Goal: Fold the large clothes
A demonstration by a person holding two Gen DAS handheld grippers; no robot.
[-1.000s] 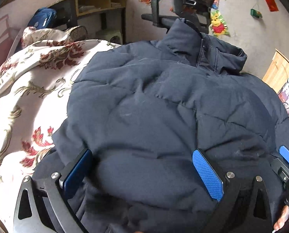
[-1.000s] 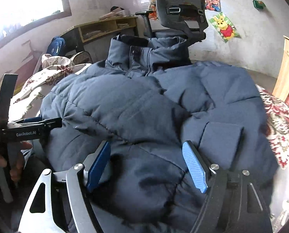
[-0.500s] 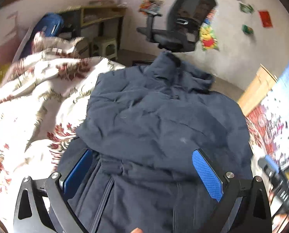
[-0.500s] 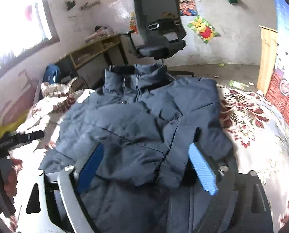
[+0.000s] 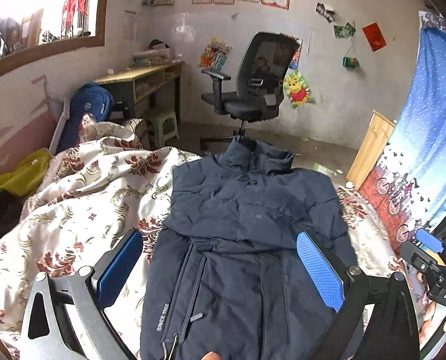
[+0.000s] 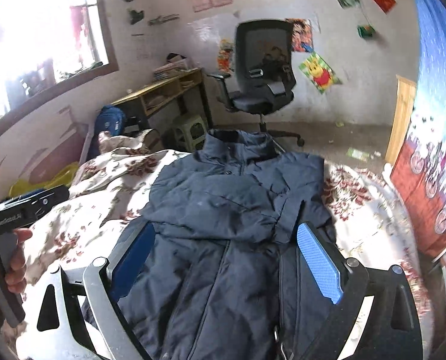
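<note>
Looking down at the dark blue jacket (image 5: pixel 241 240) lying on the flowery bed (image 5: pixel 82 210), we hold both jaws wide open with nothing in them, and the puffy folded sleeves may spring back open if we grab too little cloth.

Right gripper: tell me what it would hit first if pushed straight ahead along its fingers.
Most likely the navy jacket spread on the floral bedspread. The right gripper stands open and empty, angled down at the jacket's folded-over sleeves; the exact contact spot is uncertain.
</note>
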